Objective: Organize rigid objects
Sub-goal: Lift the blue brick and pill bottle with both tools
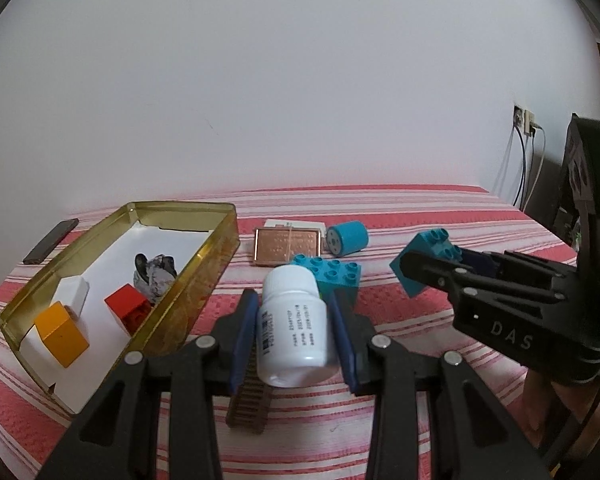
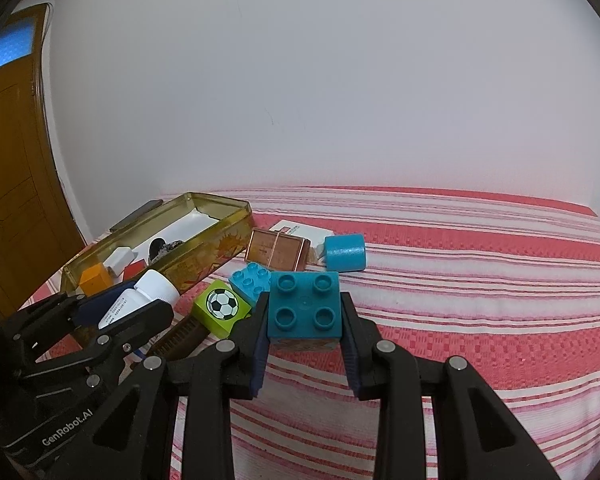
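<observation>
My left gripper [image 1: 294, 300] is shut on a white pill bottle [image 1: 292, 328], held above the striped cloth just right of the gold tin [image 1: 216, 256]. That bottle [image 2: 140, 300] and the left gripper [image 2: 140, 300] also show at the left of the right wrist view. My right gripper [image 2: 305, 304] is shut on a teal four-stud brick [image 2: 305, 306], lifted off the cloth; the same brick [image 1: 428, 260] appears at the right of the left wrist view. The tin [image 2: 204, 256] holds an orange block [image 1: 62, 334], a red brick [image 1: 128, 310], a white block [image 1: 74, 292] and a grey crumpled lump [image 1: 156, 276].
On the cloth lie a light-blue brick [image 1: 334, 274], a green football block [image 2: 220, 308], a blue cylinder [image 2: 345, 258], a copper-framed plate [image 2: 276, 254] on a white card, and a brown comb-like piece [image 1: 248, 400]. A dark flat bar [image 1: 50, 240] lies behind the tin.
</observation>
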The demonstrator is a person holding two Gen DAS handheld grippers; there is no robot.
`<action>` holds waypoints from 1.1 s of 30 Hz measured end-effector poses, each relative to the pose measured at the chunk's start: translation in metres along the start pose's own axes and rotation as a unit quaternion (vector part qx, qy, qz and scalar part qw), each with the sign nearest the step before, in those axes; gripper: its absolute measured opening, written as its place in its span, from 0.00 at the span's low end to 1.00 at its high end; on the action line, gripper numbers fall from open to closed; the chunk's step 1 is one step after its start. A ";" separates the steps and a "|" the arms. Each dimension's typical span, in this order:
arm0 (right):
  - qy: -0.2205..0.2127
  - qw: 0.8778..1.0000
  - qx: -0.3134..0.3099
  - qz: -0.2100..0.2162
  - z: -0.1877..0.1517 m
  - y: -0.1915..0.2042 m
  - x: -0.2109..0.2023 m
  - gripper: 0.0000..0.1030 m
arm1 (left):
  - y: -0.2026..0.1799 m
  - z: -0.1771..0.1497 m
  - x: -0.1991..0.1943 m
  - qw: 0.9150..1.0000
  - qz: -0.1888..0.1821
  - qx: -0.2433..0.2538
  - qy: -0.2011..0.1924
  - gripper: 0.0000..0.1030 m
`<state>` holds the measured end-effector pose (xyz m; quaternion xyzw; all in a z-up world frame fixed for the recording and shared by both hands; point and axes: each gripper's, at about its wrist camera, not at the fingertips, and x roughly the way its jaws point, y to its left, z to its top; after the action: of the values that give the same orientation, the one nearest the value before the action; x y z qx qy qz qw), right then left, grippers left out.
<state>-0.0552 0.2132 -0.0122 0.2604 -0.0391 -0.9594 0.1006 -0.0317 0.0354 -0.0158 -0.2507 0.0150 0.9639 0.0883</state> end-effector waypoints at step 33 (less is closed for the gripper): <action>-0.040 0.999 -0.023 -0.010 -0.002 0.006 -0.013 0.33 | 0.002 0.001 -0.021 0.998 0.014 -0.004 -0.058 0.35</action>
<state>-0.0419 0.2103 -0.0065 0.2201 -0.0180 -0.9706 0.0958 -0.0141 0.0302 -0.0049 -0.1941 0.0098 0.9781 0.0749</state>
